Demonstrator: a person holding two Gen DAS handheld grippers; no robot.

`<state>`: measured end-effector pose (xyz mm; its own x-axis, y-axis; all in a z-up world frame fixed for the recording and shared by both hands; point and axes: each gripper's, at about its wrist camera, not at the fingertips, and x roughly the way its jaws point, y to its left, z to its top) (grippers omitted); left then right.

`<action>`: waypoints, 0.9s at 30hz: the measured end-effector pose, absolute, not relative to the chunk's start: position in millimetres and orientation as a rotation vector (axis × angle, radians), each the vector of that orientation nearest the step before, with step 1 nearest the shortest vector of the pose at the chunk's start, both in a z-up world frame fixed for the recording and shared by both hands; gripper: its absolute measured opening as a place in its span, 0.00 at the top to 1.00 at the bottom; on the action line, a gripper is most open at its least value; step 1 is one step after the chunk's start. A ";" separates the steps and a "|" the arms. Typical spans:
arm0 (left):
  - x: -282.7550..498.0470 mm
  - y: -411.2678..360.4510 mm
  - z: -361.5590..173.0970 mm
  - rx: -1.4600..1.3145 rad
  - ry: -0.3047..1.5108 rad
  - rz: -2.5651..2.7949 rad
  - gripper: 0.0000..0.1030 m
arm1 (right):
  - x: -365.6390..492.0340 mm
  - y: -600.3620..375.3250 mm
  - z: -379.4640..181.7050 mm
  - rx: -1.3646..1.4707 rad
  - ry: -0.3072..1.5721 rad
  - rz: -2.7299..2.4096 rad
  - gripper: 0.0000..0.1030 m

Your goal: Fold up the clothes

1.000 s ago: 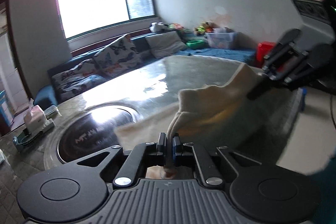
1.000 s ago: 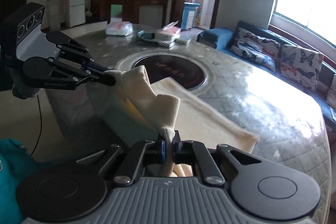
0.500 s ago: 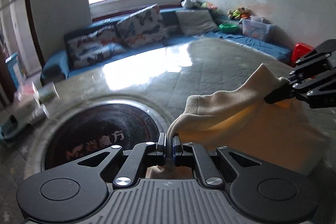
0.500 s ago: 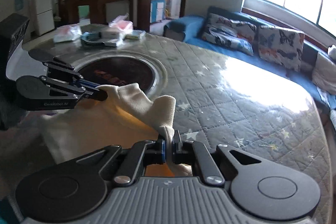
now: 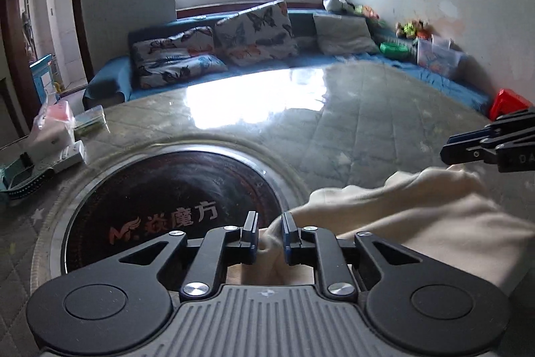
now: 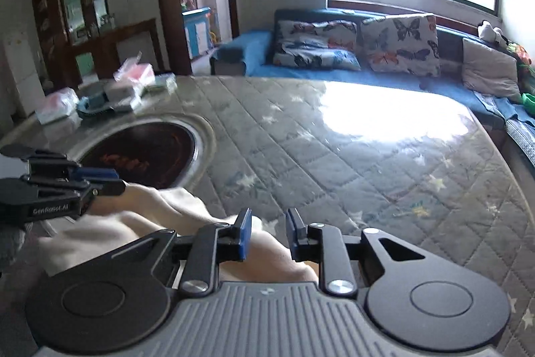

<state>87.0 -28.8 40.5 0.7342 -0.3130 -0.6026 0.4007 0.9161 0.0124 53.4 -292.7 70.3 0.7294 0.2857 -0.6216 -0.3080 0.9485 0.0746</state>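
Observation:
A cream cloth (image 5: pixel 411 216) lies folded on the round quilted table (image 5: pixel 351 129). My left gripper (image 5: pixel 270 231) is open, with a fold of the cloth loose between its fingers. It also shows at the left of the right wrist view (image 6: pixel 110 181), at the cloth's far corner. My right gripper (image 6: pixel 267 231) is open just above the cloth's near edge (image 6: pixel 160 219). It also shows at the right edge of the left wrist view (image 5: pixel 448 149), over the cloth's other corner.
A dark round hotplate (image 5: pixel 167 206) is set in the table beside the cloth. Tissue packs and boxes (image 6: pixel 110 92) lie at the table's far left. A blue sofa with butterfly cushions (image 6: pixel 361 46) runs behind the table under the window.
Both grippers carried the cloth's held edge forward and down onto the table, then opened and let it go. The cloth now lies folded over.

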 end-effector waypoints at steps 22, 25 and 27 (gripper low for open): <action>46.7 -38.5 38.1 0.143 0.689 -0.586 0.84 | 78.0 -258.5 47.2 -0.005 0.769 0.350 0.78; 71.3 -43.5 43.2 0.063 0.695 -0.516 0.84 | 75.8 -256.2 49.2 -0.014 0.770 0.358 0.78; 88.7 -48.5 41.7 0.026 0.709 -0.475 0.84 | 75.3 -252.8 48.9 -0.024 0.775 0.361 0.78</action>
